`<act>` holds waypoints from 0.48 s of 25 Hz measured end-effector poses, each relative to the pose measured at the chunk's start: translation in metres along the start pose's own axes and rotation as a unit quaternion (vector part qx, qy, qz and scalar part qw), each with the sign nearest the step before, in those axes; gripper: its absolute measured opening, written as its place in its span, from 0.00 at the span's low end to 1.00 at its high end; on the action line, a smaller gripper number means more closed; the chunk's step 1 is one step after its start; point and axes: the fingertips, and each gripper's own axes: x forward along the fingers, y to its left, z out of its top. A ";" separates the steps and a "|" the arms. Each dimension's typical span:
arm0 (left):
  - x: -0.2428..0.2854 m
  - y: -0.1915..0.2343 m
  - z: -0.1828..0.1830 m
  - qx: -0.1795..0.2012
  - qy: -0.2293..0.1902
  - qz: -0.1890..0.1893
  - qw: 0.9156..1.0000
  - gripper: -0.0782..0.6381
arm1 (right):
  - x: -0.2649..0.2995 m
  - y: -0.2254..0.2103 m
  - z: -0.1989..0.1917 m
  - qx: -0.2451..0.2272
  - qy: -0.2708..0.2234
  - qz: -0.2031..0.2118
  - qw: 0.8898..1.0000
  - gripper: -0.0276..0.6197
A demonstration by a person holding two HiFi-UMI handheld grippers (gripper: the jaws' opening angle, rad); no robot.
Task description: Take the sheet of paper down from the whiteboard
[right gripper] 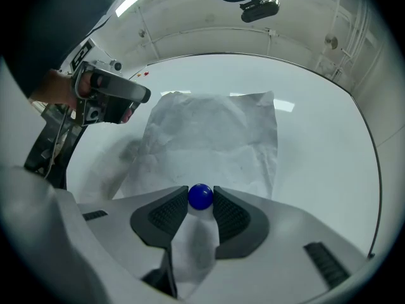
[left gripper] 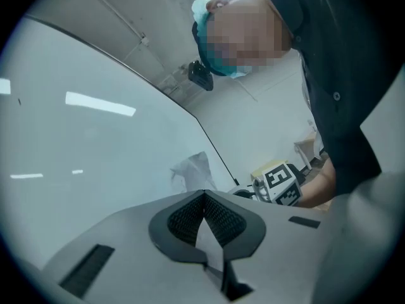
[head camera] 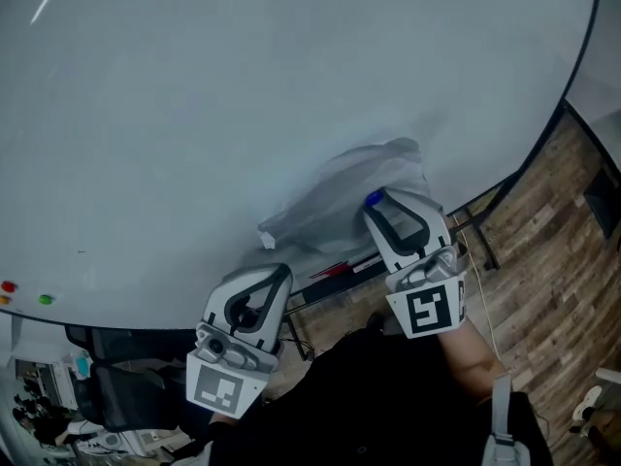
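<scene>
Blue magnet [right gripper: 200, 197] between jaws, on paper [right gripper: 209, 138]

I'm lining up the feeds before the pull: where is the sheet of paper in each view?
Head view: sheet of paper right of centre, crumpled, ahead of the right gripper.
Left gripper view: small, near centre, above the shut left gripper.
Right gripper view: fills the centre, behind the blue magnet between the fingers.
Shared landmark: the whiteboard behind it.

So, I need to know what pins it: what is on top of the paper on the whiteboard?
A blue magnet sits on the paper, pinched by the right gripper. No other magnet shows on it. Whatever lies between paper and whiteboard is covered.
</scene>
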 end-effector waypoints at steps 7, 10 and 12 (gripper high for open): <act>-0.008 0.026 0.007 0.051 0.005 0.073 0.996 0.29 | 0.000 0.000 -0.002 0.005 0.005 -0.001 1.000 0.25; -0.002 0.029 -0.003 0.053 0.028 0.075 0.995 0.30 | 0.000 -0.001 -0.001 0.003 0.006 -0.005 1.000 0.25; 0.003 0.030 -0.006 0.055 0.037 0.076 0.995 0.30 | 0.000 -0.001 -0.001 0.001 0.008 -0.007 1.000 0.25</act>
